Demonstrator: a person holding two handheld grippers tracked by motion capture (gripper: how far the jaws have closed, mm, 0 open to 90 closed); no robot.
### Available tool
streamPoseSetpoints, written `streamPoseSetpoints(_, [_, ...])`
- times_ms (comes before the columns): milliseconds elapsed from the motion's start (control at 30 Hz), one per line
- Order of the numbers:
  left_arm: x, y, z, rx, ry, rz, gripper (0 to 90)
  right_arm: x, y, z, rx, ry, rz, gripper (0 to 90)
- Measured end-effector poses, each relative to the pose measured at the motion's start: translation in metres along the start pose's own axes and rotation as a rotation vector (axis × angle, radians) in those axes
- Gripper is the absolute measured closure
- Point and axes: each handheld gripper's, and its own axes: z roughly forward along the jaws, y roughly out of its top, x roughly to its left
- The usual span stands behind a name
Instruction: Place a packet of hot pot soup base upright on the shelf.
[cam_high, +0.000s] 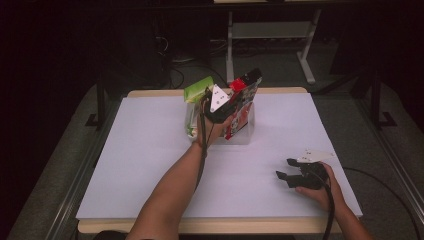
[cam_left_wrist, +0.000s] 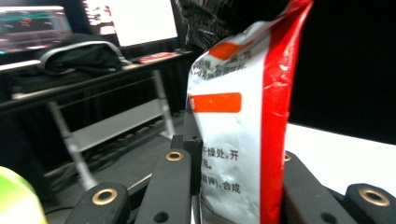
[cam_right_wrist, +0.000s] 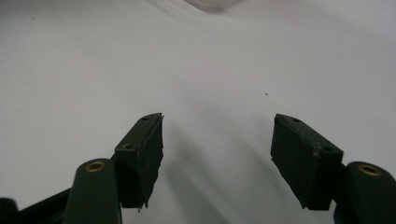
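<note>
A red, white and black snack bag (cam_high: 246, 95) stands upright above a clear plastic bin (cam_high: 248, 134) at the back middle of the table. My left gripper (cam_high: 231, 104) is shut on it, and in the left gripper view both jaws press the sides of the bag (cam_left_wrist: 243, 126), which carries printed text and an orange label. A green bag (cam_high: 198, 90) leans in the bin's left part. My right gripper (cam_high: 284, 169) rests low near the table's front right, held by a hand. In the right gripper view the right gripper (cam_right_wrist: 217, 154) is open over the bare white surface.
A white sheet covers the table (cam_high: 150, 165). A corner of the green bag (cam_left_wrist: 18, 200) shows at the lower left of the left gripper view. Behind the table stand a white metal frame (cam_high: 270, 35) and cables on a dark floor.
</note>
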Motion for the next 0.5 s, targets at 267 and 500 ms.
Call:
streamPoseSetpoints(267, [-0.001,-0.021,-0.011,0.032,-0.020,-0.039,76.4,0.001,0.000,0.000,0.007,-0.006,-0.003,33.4])
streamPoseSetpoints(500, [-0.006,-0.018,-0.011,0.057,-0.002,-0.001,74.7,0.001,0.001,0.001,0.012,-0.008,-0.005,33.4])
